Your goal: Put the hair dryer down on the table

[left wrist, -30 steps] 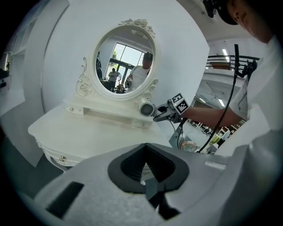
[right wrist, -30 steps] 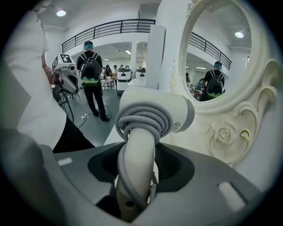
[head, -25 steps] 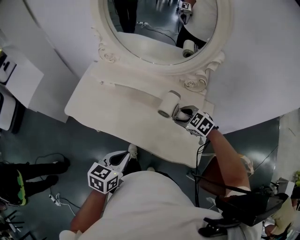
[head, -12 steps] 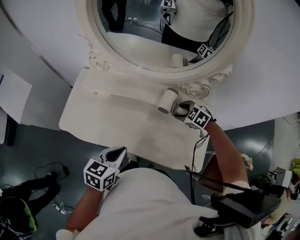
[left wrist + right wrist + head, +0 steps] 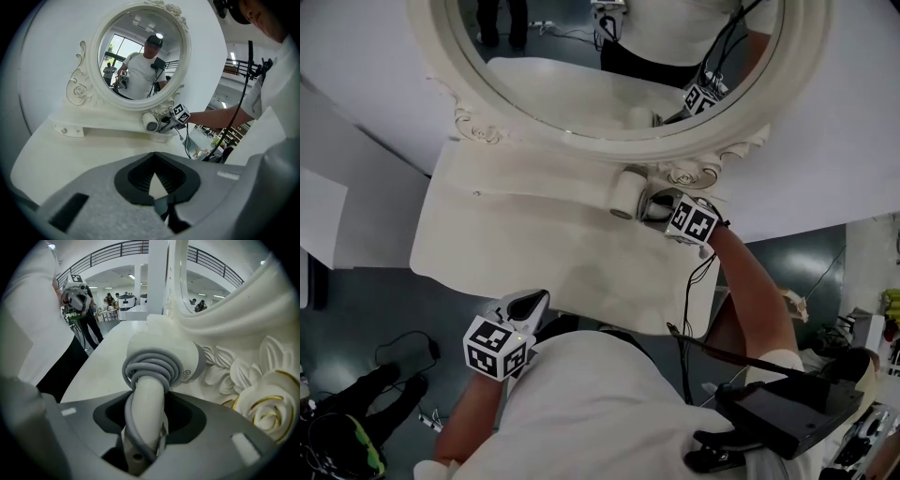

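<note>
The white hair dryer (image 5: 628, 192) has its grey cord wound round the handle (image 5: 150, 369). My right gripper (image 5: 656, 204) is shut on that handle (image 5: 145, 427) and holds the dryer at the back right of the white dressing table (image 5: 534, 253), against the mirror's base. I cannot tell whether the dryer rests on the surface. From the left gripper view the dryer (image 5: 151, 122) and right gripper (image 5: 166, 123) show far across the table. My left gripper (image 5: 530, 305) hangs at the table's front edge, jaws together with nothing in them (image 5: 161, 206).
An oval mirror (image 5: 581, 56) in a carved frame stands at the back of the table. Rose carvings (image 5: 267, 413) crowd the dryer's right side. A low raised shelf (image 5: 93, 131) runs under the mirror. A black cable (image 5: 698, 281) hangs beside the right arm.
My right gripper has carried the dryer back toward the mirror's base and a little lower. The left gripper has shifted along the table's front edge.
</note>
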Tool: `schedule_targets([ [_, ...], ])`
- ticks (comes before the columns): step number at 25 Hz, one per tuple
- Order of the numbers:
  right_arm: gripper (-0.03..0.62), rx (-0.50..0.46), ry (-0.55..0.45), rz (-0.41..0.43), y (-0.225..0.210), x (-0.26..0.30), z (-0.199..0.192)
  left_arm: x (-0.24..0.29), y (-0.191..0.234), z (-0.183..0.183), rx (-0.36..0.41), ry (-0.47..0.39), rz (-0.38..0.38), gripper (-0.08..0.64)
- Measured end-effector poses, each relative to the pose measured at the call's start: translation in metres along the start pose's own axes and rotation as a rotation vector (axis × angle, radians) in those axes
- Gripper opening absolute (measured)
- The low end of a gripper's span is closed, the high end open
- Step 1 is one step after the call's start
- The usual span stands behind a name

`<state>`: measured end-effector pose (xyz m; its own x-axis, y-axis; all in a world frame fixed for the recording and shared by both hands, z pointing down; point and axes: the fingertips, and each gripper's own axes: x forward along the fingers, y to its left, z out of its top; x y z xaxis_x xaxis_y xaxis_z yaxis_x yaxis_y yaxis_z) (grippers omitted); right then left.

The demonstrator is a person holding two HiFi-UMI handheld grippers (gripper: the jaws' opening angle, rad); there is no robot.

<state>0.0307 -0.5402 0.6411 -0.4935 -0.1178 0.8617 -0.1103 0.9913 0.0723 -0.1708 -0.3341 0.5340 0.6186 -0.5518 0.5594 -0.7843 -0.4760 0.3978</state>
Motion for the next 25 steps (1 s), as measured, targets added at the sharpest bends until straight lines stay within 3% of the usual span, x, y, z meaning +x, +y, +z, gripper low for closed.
schedule_targets([
  [9, 0.210, -0.010, -0.011, 0.045, -0.014, 0.007, 0.001, 0.010, 0.009, 0.001, -0.008, 0.029, -0.010, 0.002],
  [13, 0.219, 0.001, -0.010, 0.044, -0.006, -0.009, -0.006, 0.005, -0.012, 0.000, 0.008, 0.020, -0.005, 0.002],
  [25, 0.252, 0.032, -0.025, -0.010, -0.015, -0.011, -0.006, 0.005, -0.016, 0.001, 0.010, 0.020, -0.003, 0.002],
])
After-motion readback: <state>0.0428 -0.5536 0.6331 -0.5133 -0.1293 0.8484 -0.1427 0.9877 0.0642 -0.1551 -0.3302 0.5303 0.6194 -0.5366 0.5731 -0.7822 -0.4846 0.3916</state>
